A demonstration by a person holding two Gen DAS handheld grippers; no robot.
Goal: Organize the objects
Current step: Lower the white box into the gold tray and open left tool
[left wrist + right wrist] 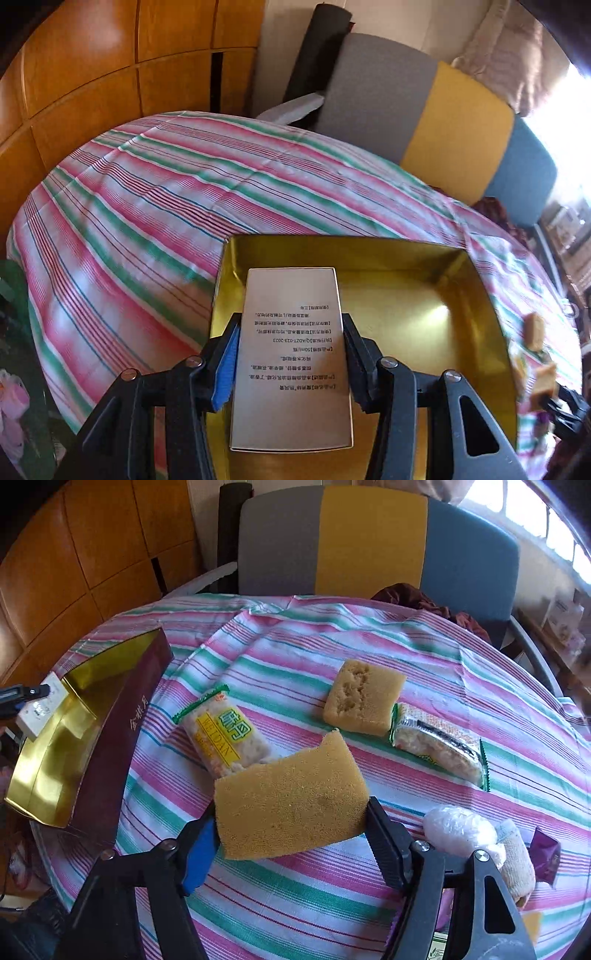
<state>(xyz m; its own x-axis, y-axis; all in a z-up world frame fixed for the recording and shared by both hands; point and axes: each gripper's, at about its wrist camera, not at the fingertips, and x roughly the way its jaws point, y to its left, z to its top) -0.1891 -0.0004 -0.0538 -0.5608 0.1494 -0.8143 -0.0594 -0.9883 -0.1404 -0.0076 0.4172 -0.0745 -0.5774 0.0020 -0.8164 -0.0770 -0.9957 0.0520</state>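
Note:
My left gripper [291,350] is shut on a white carton [291,354] printed with text and holds it over the gold-lined box [424,280]. In the right wrist view the same box [107,716] has maroon sides and sits at the table's left, with the carton [42,705] at its far edge. My right gripper [291,819] is shut on a yellow sponge [291,805], held above the striped cloth. A second sponge [364,698] and two snack packets [225,734] [439,742] lie on the cloth ahead.
A round table with a striped cloth [332,646]. A grey, yellow and blue chair [373,539] stands behind it. A clear bag [458,829], a small cloth roll [517,860] and a purple packet [545,856] lie at the right. Wooden cabinets [92,66] are at the left.

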